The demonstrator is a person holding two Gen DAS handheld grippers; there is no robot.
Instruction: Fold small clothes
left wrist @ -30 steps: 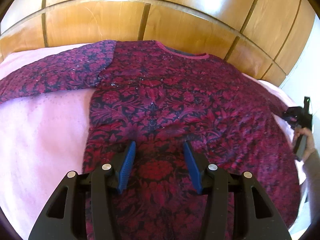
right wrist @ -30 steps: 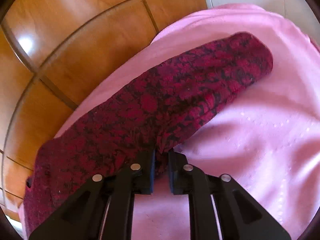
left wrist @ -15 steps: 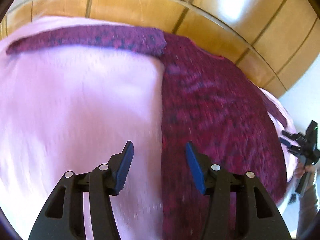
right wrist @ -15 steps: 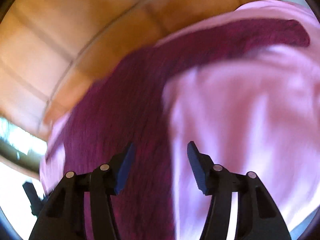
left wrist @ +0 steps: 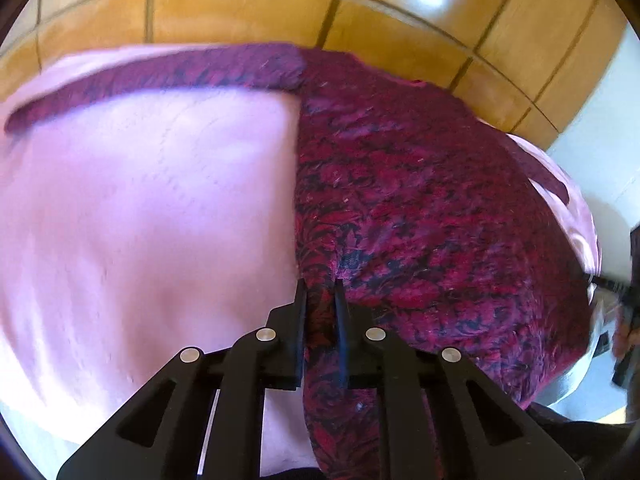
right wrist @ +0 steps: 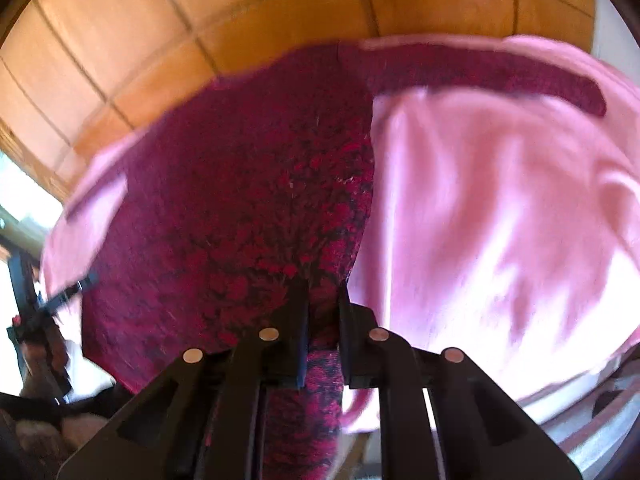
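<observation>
Wooden panelling backs a pink blanket (left wrist: 140, 200) on which the patterned sweater (left wrist: 420, 200) is spread. Its near hem corners have just been clamped by left gripper (left wrist: 321, 288) and right gripper (right wrist: 323, 288), readying a fold.

A long-sleeved top (left wrist: 420, 208) in a dark red and navy floral knit is spread flat, front up, on a pink cloth (left wrist: 140, 220). One sleeve (left wrist: 160, 72) is stretched straight out along the far edge. Both lower corners are pinched up into small folds.
</observation>
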